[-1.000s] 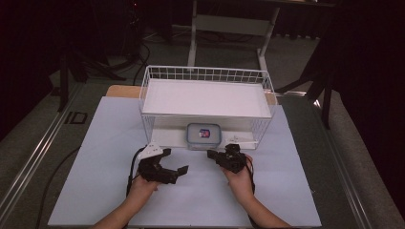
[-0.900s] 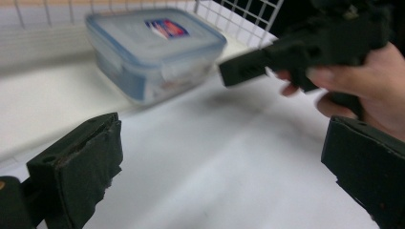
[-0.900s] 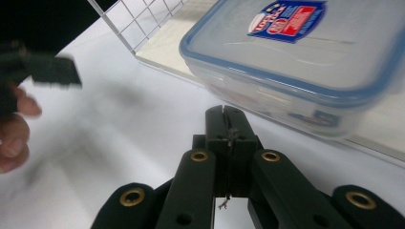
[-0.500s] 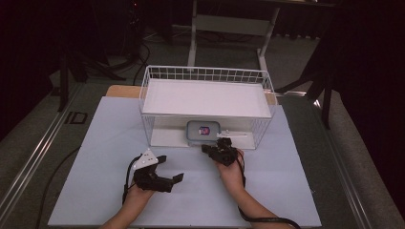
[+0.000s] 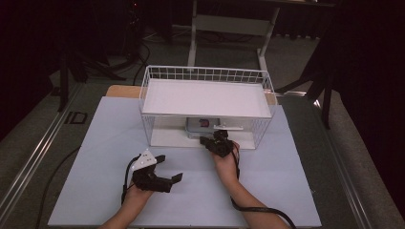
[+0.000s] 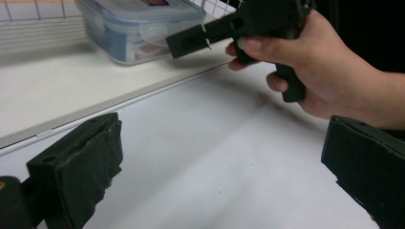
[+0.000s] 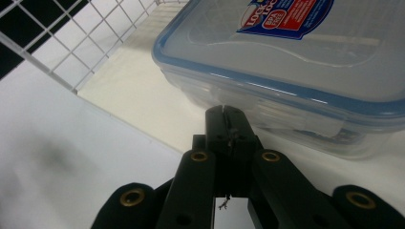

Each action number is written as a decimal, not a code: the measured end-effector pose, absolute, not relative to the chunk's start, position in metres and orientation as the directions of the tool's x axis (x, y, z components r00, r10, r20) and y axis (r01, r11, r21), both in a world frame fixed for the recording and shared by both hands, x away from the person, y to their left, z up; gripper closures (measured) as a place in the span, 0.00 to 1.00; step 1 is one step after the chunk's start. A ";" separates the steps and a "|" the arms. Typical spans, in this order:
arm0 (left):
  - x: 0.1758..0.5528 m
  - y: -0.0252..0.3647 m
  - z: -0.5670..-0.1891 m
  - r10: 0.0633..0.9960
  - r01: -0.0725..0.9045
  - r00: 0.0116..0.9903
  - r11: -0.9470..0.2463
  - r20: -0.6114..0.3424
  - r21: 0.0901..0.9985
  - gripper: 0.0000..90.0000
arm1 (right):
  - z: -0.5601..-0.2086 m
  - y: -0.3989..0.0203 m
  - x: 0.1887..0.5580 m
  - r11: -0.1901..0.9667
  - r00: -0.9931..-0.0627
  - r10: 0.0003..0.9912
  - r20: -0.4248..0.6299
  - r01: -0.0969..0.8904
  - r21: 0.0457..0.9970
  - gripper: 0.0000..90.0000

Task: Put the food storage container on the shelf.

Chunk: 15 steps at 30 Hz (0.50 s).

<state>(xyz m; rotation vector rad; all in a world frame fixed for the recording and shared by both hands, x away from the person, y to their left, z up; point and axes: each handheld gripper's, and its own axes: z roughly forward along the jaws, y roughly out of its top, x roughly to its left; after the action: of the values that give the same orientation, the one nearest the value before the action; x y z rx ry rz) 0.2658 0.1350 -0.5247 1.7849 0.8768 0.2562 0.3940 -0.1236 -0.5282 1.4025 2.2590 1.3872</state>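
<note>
Forward since the earlier frame, your right gripper (image 5: 208, 140) now reaches, jaws pressed together, empty, just beside the clear blue-rimmed plastic lidded box (image 7: 296, 62) on the white wire rack's (image 5: 206, 76) lower level. Your left gripper (image 5: 169, 169) rests behind, jaws apart.

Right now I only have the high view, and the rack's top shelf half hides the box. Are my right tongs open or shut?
Observer: Shut. In the right gripper view the right tongs are pressed together with nothing between them.
Operator: Where do they point, relative to the box?
Observer: The tips aim at the near side of the box, just under its blue-edged lid. I cannot tell whether they touch it.
</note>
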 end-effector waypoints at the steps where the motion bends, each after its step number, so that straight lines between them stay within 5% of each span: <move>1: 0.266 0.135 -0.525 0.669 0.438 0.705 -0.149 -0.235 0.887 0.01 | -0.528 -0.123 0.396 0.141 -0.554 0.771 0.314 0.629 0.764 1.00; 15: 0.264 0.133 -0.525 0.663 0.433 0.713 -0.157 -0.230 0.888 0.01 | -0.525 -0.123 0.413 0.096 -0.523 0.772 0.361 0.658 0.747 1.00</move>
<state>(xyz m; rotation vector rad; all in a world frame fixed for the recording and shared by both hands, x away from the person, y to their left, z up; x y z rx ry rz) 0.2644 0.1326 -0.5254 1.7915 0.8654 0.2544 0.4131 -0.1226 -0.5252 1.4662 2.2318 1.4090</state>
